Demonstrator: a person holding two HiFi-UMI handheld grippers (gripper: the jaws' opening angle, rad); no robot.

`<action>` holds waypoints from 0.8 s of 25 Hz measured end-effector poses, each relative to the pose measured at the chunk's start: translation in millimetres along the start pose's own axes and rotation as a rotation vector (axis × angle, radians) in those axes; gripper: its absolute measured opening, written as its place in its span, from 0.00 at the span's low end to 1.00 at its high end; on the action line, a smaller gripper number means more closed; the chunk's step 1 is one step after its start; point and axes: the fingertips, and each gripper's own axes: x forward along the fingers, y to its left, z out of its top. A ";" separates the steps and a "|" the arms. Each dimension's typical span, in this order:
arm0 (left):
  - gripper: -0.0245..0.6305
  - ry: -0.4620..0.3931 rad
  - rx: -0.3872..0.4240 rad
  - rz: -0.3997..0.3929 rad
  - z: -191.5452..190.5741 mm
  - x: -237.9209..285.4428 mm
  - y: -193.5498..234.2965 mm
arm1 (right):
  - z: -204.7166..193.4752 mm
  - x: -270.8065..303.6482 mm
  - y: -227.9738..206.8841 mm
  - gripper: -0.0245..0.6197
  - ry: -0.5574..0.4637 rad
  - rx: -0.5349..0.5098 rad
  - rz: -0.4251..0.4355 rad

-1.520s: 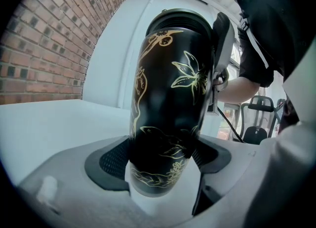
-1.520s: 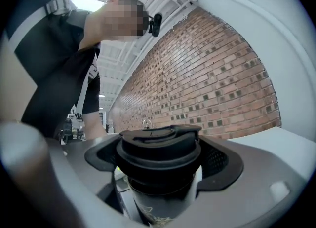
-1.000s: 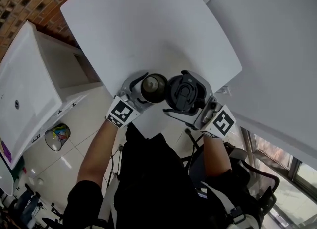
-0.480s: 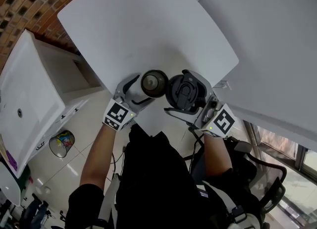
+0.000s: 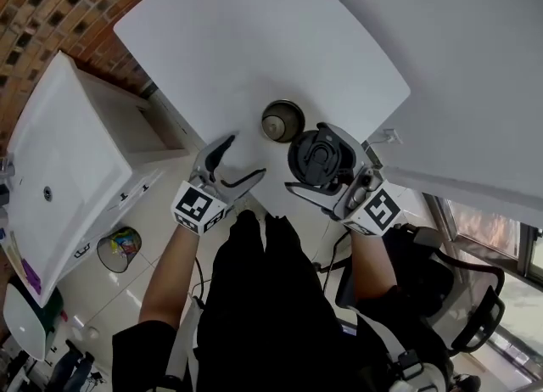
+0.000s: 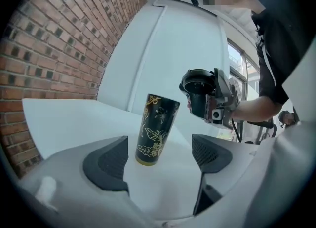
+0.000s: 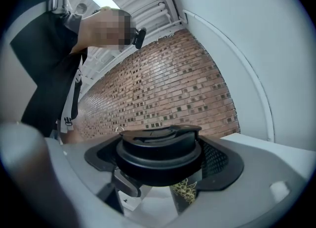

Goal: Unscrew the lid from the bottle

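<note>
A black bottle with gold flower print (image 5: 282, 120) (image 6: 155, 130) stands upright and lidless on the white table (image 5: 246, 34), near its front edge. My left gripper (image 5: 237, 161) (image 6: 158, 160) is open, drawn back from the bottle, with nothing between its pads. My right gripper (image 5: 321, 161) (image 7: 163, 160) is shut on the black lid (image 5: 317, 157) (image 7: 159, 154), held off the bottle to its right. The left gripper view also catches the lid (image 6: 200, 91) in that gripper. A strip of the bottle (image 7: 185, 192) shows below the lid in the right gripper view.
A white cabinet (image 5: 59, 161) stands left of the table by a brick wall (image 5: 51, 4). White panels (image 5: 458, 68) and a pipe lie to the right. A chair (image 5: 450, 297) is behind the person. The table's far part is bare white.
My left gripper has opened, let go of the bottle and pulled back toward the person; the bottle now stands alone on the table. The right gripper still holds the lid.
</note>
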 end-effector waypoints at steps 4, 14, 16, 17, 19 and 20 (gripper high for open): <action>0.67 -0.024 0.004 -0.026 15.8 -22.3 -23.3 | 19.2 -9.5 19.1 0.76 -0.039 -0.011 -0.019; 0.67 -0.080 0.090 0.015 48.0 -74.7 -86.1 | 48.1 -50.7 79.6 0.76 -0.082 -0.068 0.008; 0.67 -0.101 0.114 0.025 52.0 -85.5 -104.3 | 52.6 -61.3 101.8 0.76 -0.081 -0.106 0.028; 0.67 -0.109 0.116 0.029 51.5 -91.4 -116.4 | 55.0 -69.4 114.5 0.76 -0.078 -0.122 0.038; 0.67 -0.119 0.113 0.033 47.3 -102.0 -144.5 | 59.7 -90.3 138.8 0.76 -0.075 -0.143 0.058; 0.67 -0.125 0.114 0.034 45.6 -106.1 -158.9 | 61.8 -101.8 148.9 0.76 -0.072 -0.152 0.065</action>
